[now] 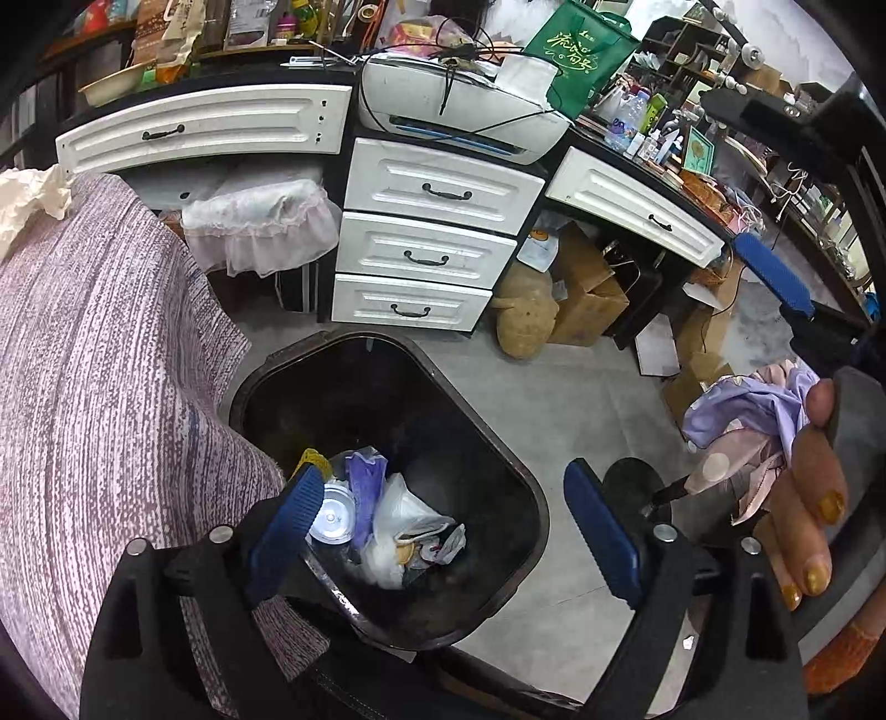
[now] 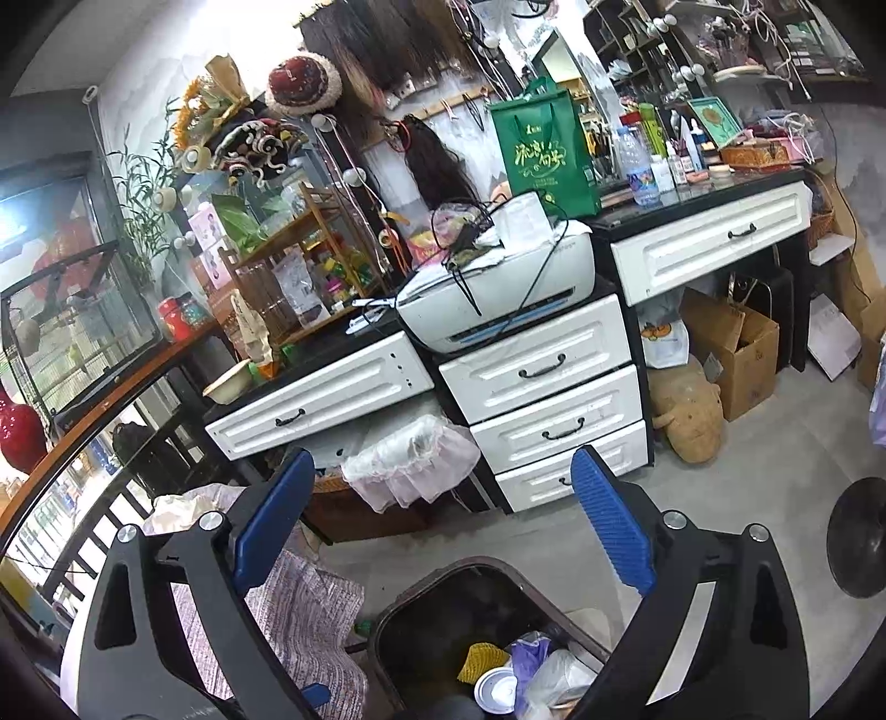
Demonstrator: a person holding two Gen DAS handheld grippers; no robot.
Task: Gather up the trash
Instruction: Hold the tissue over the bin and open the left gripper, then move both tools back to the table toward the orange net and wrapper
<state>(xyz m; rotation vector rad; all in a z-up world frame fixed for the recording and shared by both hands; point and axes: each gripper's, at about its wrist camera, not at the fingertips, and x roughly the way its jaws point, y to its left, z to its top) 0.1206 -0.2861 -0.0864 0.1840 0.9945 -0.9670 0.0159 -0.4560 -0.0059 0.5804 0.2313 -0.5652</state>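
Left claw [image 1: 443,531]: jaws wide apart with nothing between the blue pads, poised directly over the open bin and tilted down into it.
Right claw [image 2: 443,523]: also spread wide and empty, aimed more level toward the drawers, with the bin at the near edge of its view.
Trash bin [image 1: 498,443]: black, lidless, standing on the grey floor [image 1: 581,399] in front of the desk, its left rim just beside the striped cloth.
Trash [image 1: 398,520]: a loose heap at the bottom of the bin (a round white lid [image 1: 332,518], a purple scrap [image 1: 365,487], a crumpled clear plastic bag [image 1: 404,509] and a yellow netted piece [image 1: 310,459] at the left).
Striped cloth [image 1: 99,387]: pinkish-purple, draped over something on the left, with crumpled white paper [image 1: 33,199] at its far end.
Desk [image 1: 232,77]: black-topped with white drawers [image 1: 426,249], cluttered; a white printer [image 1: 459,105] and a green bag [image 1: 576,50] sit on it.
Hand [image 1: 808,487]: on the right, fingers with yellow-painted nails wrapped around a dark handle.
Lilac fabric [image 1: 742,410]: bunched just beyond that hand.
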